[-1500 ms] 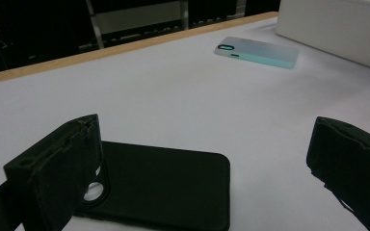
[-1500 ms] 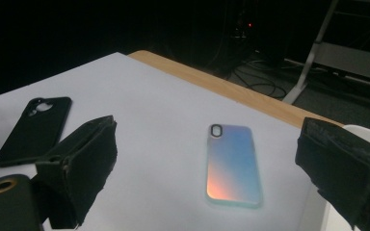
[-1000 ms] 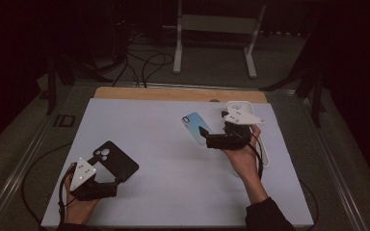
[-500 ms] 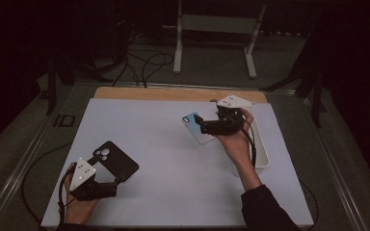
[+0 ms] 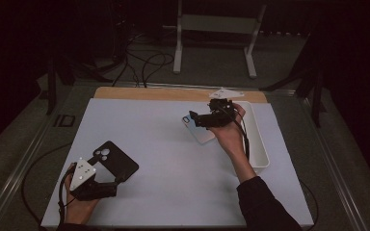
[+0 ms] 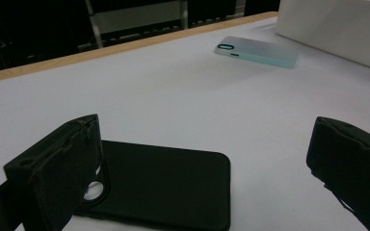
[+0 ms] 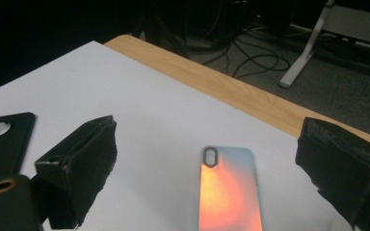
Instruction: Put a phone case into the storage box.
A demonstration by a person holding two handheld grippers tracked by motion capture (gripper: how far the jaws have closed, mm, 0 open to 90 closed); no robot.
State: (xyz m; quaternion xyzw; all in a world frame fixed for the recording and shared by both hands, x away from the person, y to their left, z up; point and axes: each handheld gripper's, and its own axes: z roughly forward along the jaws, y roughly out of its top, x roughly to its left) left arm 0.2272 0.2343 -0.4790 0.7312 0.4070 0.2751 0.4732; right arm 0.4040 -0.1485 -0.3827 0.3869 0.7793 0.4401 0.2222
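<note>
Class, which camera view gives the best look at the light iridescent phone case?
The right gripper view: the iridescent phone case lies close, flat between the open right tongs, its camera cutout clear. The left gripper view shows it far off, pale teal. In the high view the right tongs partly cover it.

The dark case (image 5: pixel 115 161) lies on the mat (image 5: pixel 164 144) just ahead of the left gripper (image 5: pixel 107 188). The light case (image 7: pixel 229 190) lies flat between the right gripper's (image 5: pixel 192 119) spread jaws, with the tray (image 5: pixel 259 144) just behind that gripper's hand.
</note>
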